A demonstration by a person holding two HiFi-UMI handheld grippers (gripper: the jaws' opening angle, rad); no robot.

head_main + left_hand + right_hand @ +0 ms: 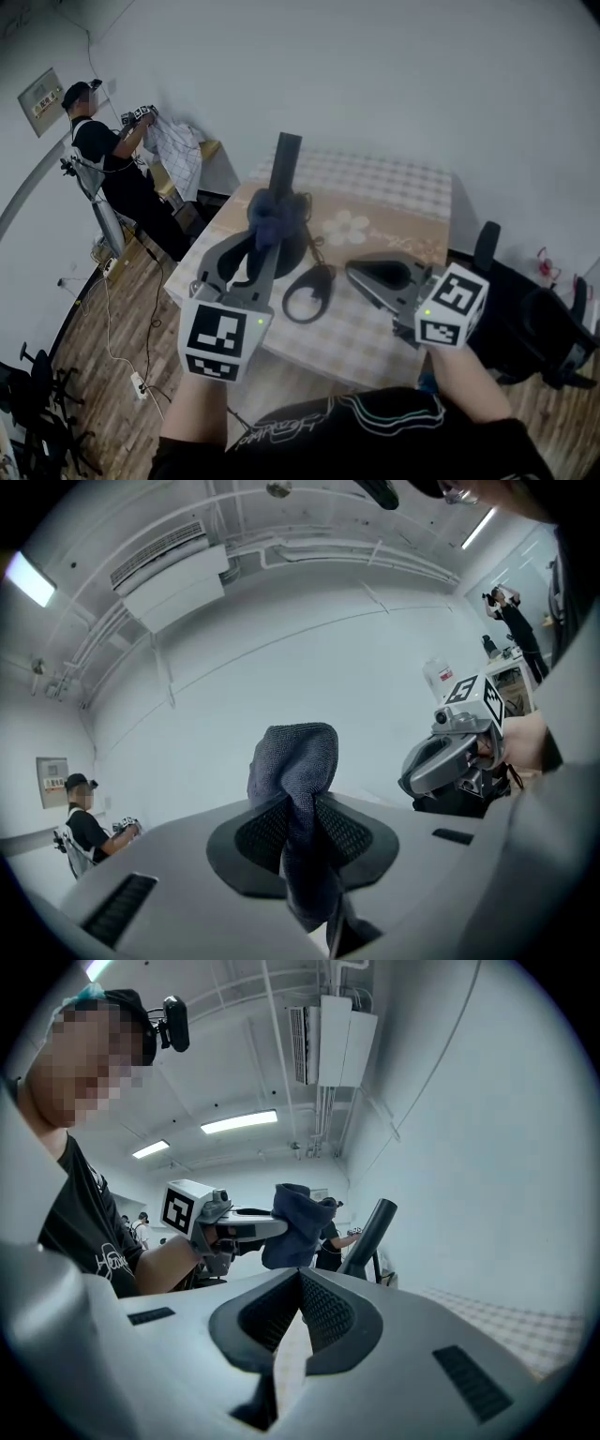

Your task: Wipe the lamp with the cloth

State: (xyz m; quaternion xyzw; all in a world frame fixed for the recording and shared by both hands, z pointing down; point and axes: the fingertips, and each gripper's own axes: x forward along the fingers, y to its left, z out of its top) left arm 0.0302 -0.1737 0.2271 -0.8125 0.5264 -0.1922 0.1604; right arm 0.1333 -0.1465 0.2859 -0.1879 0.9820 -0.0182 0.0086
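The left tool (302, 829) grips the cloth (294, 761), bunched past its tips, with the lamp (285, 161) just ahead of it. The right tool (300, 1288) is closed, empty. Better to press lightly and rub along the post (the lamp may tip).

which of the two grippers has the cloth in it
The left gripper: its jaws are shut on the dark blue cloth, which bunches up above them. The right gripper has its jaws together with nothing between them.
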